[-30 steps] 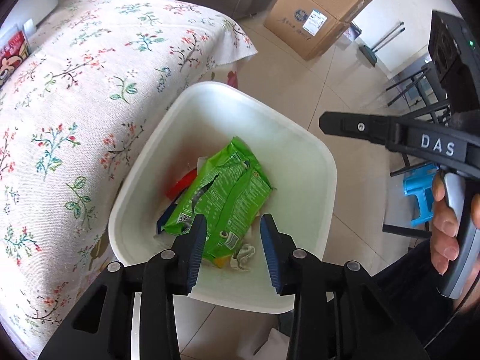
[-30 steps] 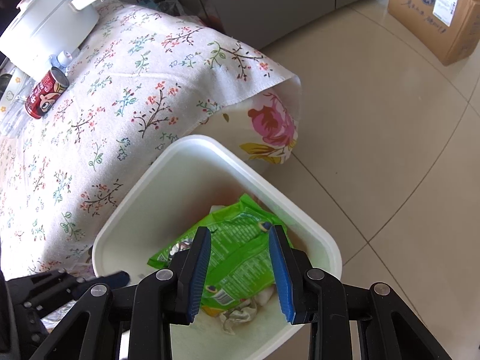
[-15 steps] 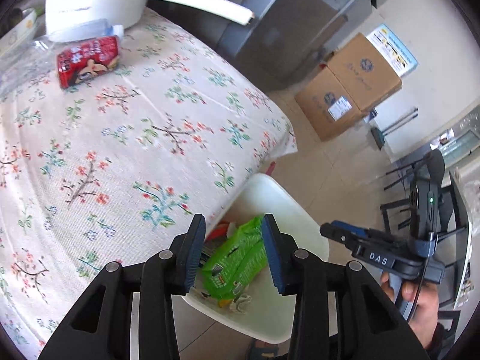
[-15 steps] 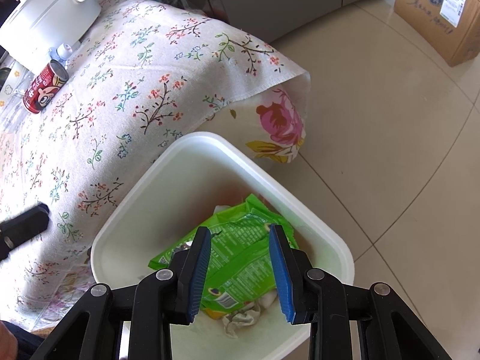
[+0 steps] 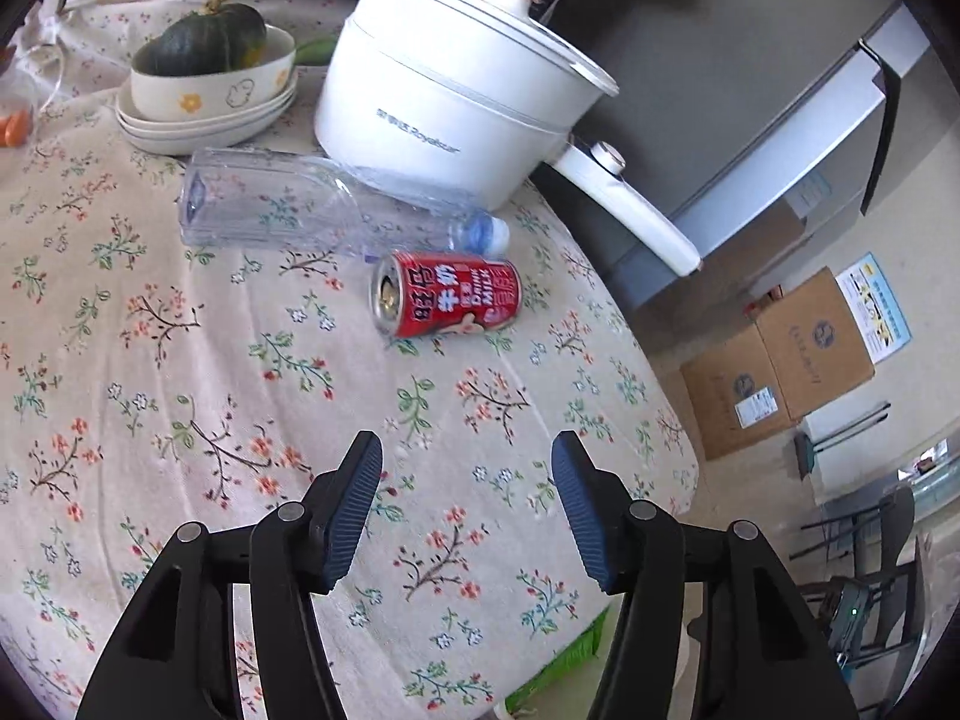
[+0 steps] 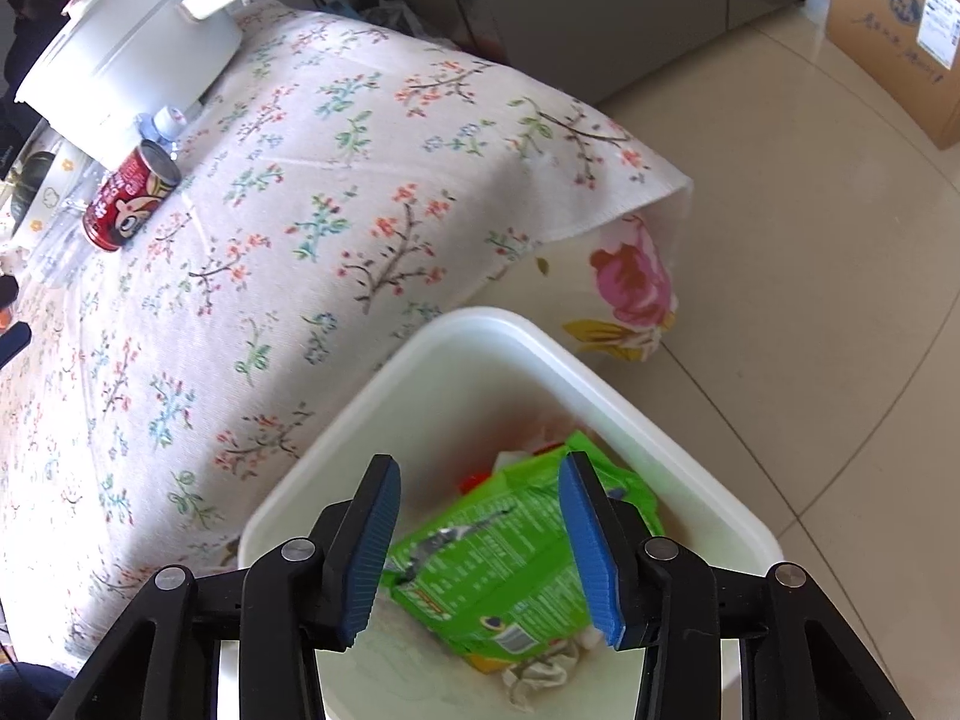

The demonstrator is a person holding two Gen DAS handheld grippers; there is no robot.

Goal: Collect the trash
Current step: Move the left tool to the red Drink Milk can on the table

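Floral tablecloth [image 5: 180, 360] now fills left gripper [image 5: 467, 504] view: swung off bin [image 6: 480, 348], jaws just widened, empty, red can [image 5: 447, 300] at 12 o'clock. Right gripper [image 6: 477, 540] parted, empty, above bin.

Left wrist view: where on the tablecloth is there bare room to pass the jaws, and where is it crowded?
Bare cloth runs from the left gripper up to the red can. Behind the can it is crowded: clear bottle, white pot, stacked bowls holding a squash.
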